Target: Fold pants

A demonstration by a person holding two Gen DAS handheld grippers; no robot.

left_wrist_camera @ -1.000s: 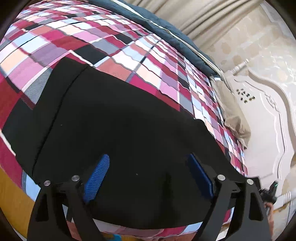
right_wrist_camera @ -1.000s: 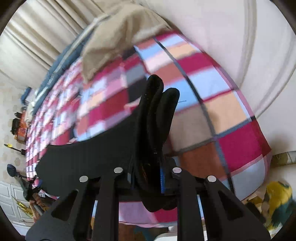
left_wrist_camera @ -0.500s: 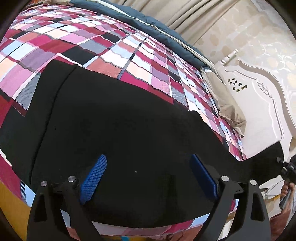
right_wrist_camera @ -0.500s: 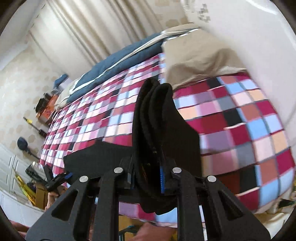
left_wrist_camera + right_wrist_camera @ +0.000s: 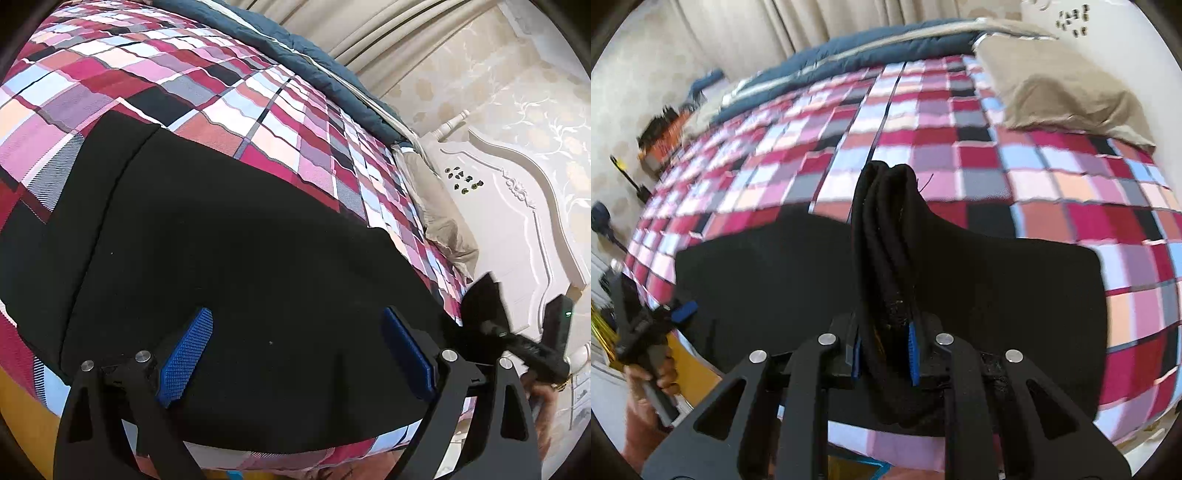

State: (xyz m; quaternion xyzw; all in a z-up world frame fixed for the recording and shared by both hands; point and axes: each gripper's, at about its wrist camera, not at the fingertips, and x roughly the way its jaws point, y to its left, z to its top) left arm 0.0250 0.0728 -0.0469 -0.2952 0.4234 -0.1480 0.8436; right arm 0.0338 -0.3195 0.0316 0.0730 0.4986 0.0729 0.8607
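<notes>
Black pants [image 5: 229, 258] lie spread across the plaid bedspread near the front edge of the bed. My left gripper [image 5: 295, 354] is open, hovering just above the pants, its blue pads [image 5: 184, 354] empty. My right gripper [image 5: 884, 349] is shut on a bunched end of the pants [image 5: 886, 236], lifted above the flat part of the pants [image 5: 757, 280]. The right gripper also shows at the right edge of the left wrist view [image 5: 517, 332], holding cloth. The left gripper shows at the left edge of the right wrist view [image 5: 661, 317].
The plaid bedspread [image 5: 184, 85] covers the bed. A beige pillow [image 5: 1060, 96] lies at the head end by a white headboard [image 5: 517, 221]. A dark blue quilt [image 5: 868, 55] runs along the far side by curtains. Clutter stands on the floor at the left [image 5: 661, 136].
My right gripper has swung its held pants end from the head end toward the middle, over the flat part. My left gripper stayed open and barely moved.
</notes>
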